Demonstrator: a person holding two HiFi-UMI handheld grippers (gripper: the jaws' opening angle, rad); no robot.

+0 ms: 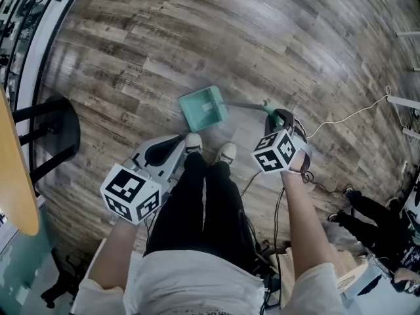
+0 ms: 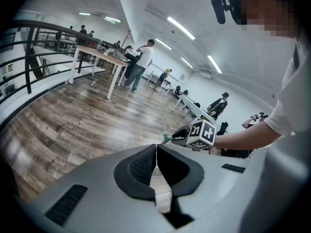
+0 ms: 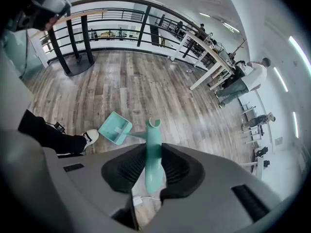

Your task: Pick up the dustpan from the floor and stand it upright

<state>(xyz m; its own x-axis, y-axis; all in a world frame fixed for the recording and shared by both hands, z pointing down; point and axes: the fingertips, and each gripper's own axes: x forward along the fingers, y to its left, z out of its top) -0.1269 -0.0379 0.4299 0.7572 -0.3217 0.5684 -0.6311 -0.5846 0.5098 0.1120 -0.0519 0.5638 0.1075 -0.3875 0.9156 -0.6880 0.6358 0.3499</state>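
A mint-green dustpan has its pan (image 1: 204, 107) resting on the wooden floor in front of the person's white shoes. The same pan (image 3: 115, 127) shows in the right gripper view, with the long green handle (image 3: 153, 154) running up between the dark pads. My right gripper (image 1: 278, 121) is shut on the top of the handle (image 1: 268, 107). At lower left, my left gripper (image 1: 163, 153) hangs beside the left leg with its jaws closed and nothing between them. In the left gripper view the left gripper (image 2: 156, 165) points across the room at the right gripper's marker cube (image 2: 202, 134).
A black stool (image 1: 49, 131) and a yellow-wood tabletop (image 1: 14, 176) stand at the left by a railing. A white cable (image 1: 348, 115) crosses the floor at right, near seated people's legs (image 1: 371, 218). Tables (image 2: 99, 57) and standing people fill the far room.
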